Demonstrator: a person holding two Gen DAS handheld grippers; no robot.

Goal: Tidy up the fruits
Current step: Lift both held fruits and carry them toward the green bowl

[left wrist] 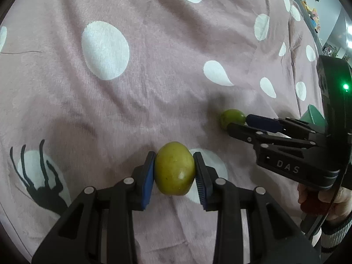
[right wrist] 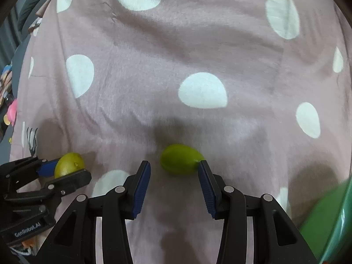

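Observation:
My left gripper (left wrist: 174, 160) is shut on a yellow-green fruit (left wrist: 174, 169), held between its blue pads just over the pink spotted blanket (left wrist: 154, 83). The same fruit (right wrist: 69, 164) and left gripper (right wrist: 66, 167) show at the left of the right wrist view. My right gripper (right wrist: 175, 171) is open, with a greener oval fruit (right wrist: 181, 159) lying on the blanket just beyond its fingertips and touching the right one. In the left wrist view the right gripper (left wrist: 238, 122) reaches in from the right to that green fruit (left wrist: 232, 116).
A green bowl (right wrist: 330, 220) sits at the lower right of the right wrist view; its rim (left wrist: 314, 115) peeks behind the right gripper. The blanket (right wrist: 198, 55) has white dots and a black deer print (left wrist: 44, 176). Toys and clutter (right wrist: 8, 101) lie past its left edge.

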